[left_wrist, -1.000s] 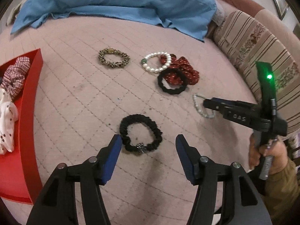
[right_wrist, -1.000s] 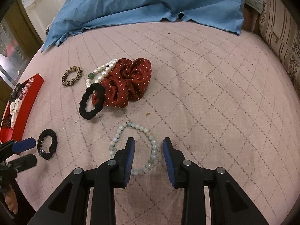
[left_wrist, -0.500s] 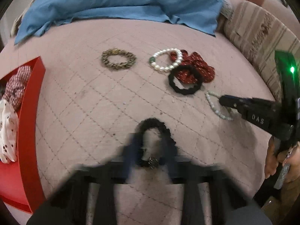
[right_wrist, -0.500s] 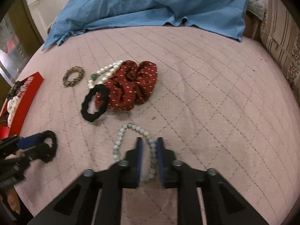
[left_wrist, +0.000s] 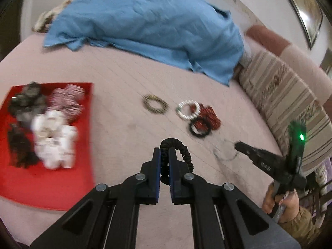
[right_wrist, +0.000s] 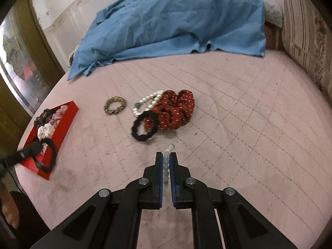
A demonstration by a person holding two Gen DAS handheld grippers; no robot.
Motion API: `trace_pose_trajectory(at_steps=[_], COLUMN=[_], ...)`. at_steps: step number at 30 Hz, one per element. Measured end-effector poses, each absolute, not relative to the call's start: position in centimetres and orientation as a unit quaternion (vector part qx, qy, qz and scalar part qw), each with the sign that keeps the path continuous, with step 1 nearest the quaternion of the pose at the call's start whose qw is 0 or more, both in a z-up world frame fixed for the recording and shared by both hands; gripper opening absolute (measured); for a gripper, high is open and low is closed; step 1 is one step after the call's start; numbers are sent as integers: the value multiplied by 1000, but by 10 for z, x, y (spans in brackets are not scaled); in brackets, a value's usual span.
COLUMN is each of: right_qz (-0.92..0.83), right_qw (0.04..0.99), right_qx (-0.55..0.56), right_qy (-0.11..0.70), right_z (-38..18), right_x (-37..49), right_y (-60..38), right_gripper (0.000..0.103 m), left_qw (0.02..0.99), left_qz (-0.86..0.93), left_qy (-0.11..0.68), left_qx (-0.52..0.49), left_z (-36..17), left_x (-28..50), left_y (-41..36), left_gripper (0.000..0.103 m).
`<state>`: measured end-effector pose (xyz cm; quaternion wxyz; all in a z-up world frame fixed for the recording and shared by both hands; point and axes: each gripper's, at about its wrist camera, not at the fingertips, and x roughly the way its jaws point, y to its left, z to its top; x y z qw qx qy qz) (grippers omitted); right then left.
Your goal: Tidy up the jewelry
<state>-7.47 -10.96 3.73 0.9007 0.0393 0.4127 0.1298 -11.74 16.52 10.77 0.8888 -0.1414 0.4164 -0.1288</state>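
My left gripper (left_wrist: 164, 152) is shut on a black braided bracelet (left_wrist: 182, 152) and holds it lifted above the bed; it shows over the red tray's edge in the right wrist view (right_wrist: 49, 155). My right gripper (right_wrist: 166, 157) is shut on a pale green bead bracelet (right_wrist: 167, 161), lifted off the cover. The red tray (left_wrist: 62, 178) holds several scrunchies at the left. On the pink cover lie a gold-brown bracelet (right_wrist: 114, 105), a pearl bracelet (right_wrist: 146, 102), a black scrunchie (right_wrist: 144, 128) and a red dotted scrunchie (right_wrist: 174, 111).
A blue cloth (right_wrist: 172, 25) covers the far side of the bed. A striped cushion (left_wrist: 286, 108) lines the right edge. The pink quilted cover (right_wrist: 238, 124) is bare to the right of the jewelry. A window or glass door (right_wrist: 18, 66) stands at far left.
Both grippers closed: the left on the black bracelet, the right on the bead bracelet. Both lifted their bracelets, and the left gripper swung toward the red tray.
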Motion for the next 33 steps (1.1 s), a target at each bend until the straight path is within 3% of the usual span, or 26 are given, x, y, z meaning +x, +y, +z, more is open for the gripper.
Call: trace_pose_trajectory(at_steps=[19,33], right_qz=[293,388], right_qw=[867,796], right_qx=[-19,-30], right_qy=[402,463], right_z=[97,52], right_x=[-96,-92], right_y=[85,230], right_gripper=[7,7], left_qw=[887,880], left_qz=[51,128], left_qy=[398,414], left_qx=[-228,-195], left_z=[85,68], left_x=[-150,-157], left_y=[354,383], left_gripper=[7,7])
